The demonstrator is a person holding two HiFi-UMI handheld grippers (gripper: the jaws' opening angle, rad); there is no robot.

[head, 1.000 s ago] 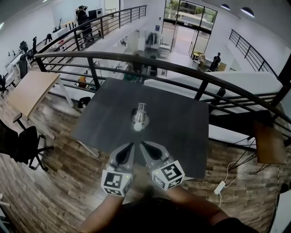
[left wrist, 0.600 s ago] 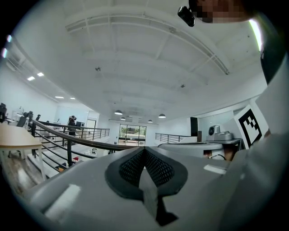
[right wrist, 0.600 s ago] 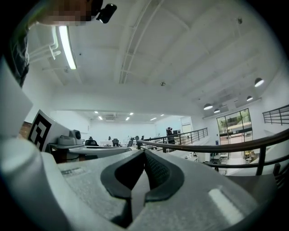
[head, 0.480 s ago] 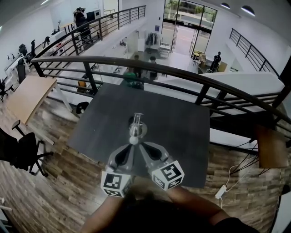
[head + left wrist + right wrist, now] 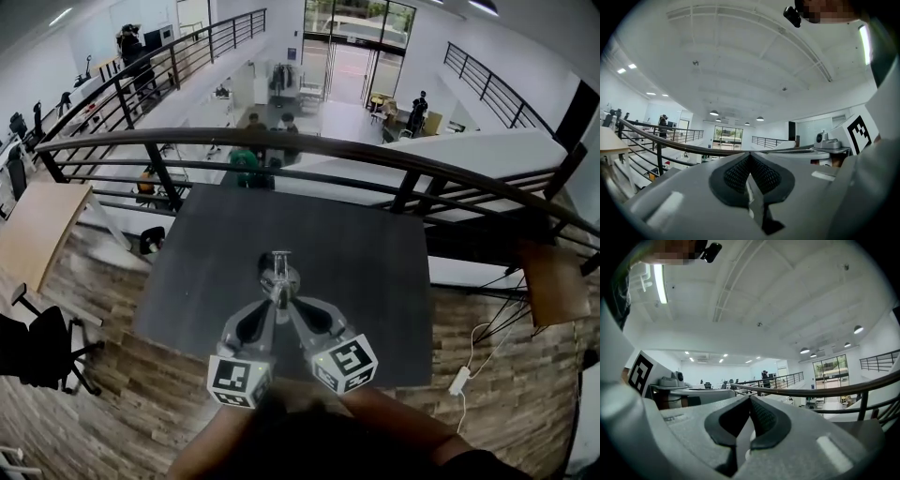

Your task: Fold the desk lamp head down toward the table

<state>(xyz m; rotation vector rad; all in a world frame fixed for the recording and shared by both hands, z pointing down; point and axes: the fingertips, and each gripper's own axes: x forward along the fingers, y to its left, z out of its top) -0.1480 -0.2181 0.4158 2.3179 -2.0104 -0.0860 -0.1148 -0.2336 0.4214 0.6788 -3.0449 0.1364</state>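
Note:
A small silver desk lamp (image 5: 278, 272) stands upright near the middle of the dark table (image 5: 375, 262) in the head view. My left gripper (image 5: 272, 302) and right gripper (image 5: 292, 302) point away from me side by side, their tips meeting just at the lamp's near side. I cannot tell whether they touch it. Both are shut with nothing held: the left gripper (image 5: 750, 158) and the right gripper (image 5: 750, 401) each show pads pressed together. The lamp itself is hidden below the jaws in both gripper views.
A black metal railing (image 5: 309, 150) runs right behind the table's far edge, with a drop to a lower floor beyond. Wooden desks (image 5: 37, 234) stand at the left and right (image 5: 555, 281). An office chair (image 5: 37, 347) is at the left, and a cable and plug (image 5: 461, 380) lie on the floor at the right.
Both grippers have moved forward together toward the lamp, closing the gap until their tips reach its near side. Both stayed shut.

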